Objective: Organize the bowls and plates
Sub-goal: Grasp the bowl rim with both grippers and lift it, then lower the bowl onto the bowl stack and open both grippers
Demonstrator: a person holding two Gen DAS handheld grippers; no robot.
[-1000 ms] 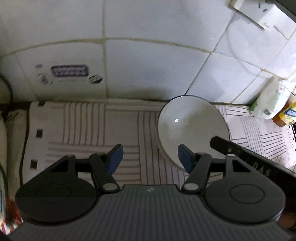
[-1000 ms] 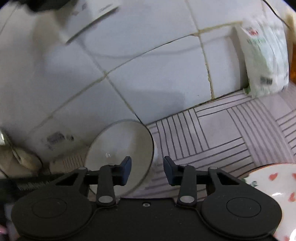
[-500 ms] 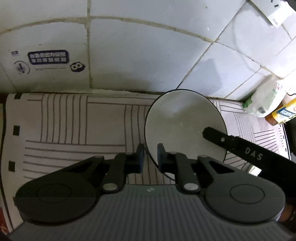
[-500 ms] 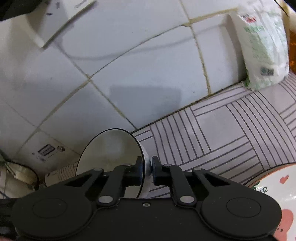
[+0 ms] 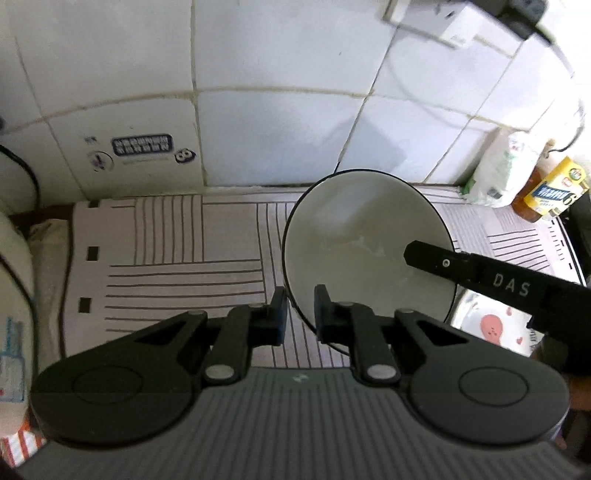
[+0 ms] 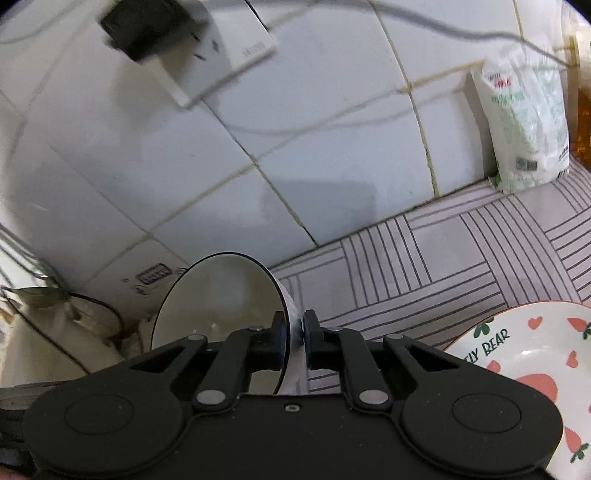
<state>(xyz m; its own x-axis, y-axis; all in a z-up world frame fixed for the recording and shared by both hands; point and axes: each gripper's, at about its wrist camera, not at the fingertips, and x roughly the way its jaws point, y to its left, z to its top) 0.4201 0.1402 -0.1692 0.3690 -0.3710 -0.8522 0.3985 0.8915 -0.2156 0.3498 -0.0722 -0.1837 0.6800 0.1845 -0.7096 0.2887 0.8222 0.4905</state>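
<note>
A white bowl with a dark rim (image 5: 354, 236) is held up above the striped mat (image 5: 184, 251), tilted. My left gripper (image 5: 299, 314) is shut on its near-left rim. My right gripper (image 6: 294, 339) is shut on the bowl's opposite rim (image 6: 221, 295); its black finger (image 5: 480, 273) reaches over the bowl in the left wrist view. A white plate with red strawberry prints (image 6: 535, 369) lies on the mat below and to the right; it also shows in the left wrist view (image 5: 487, 325).
A tiled wall (image 5: 277, 129) stands close behind the mat. A white and green bag (image 6: 524, 122) and an amber bottle (image 5: 532, 195) with a yellow box stand at the right by the wall. A socket with a black plug (image 6: 155, 33) hangs above. Cloth and cables lie at the left (image 6: 55, 314).
Both grippers closed on the bowl's rim from open, then lifted it off the mat, away from the wall. The strawberry plate came into the left wrist view beneath it.
</note>
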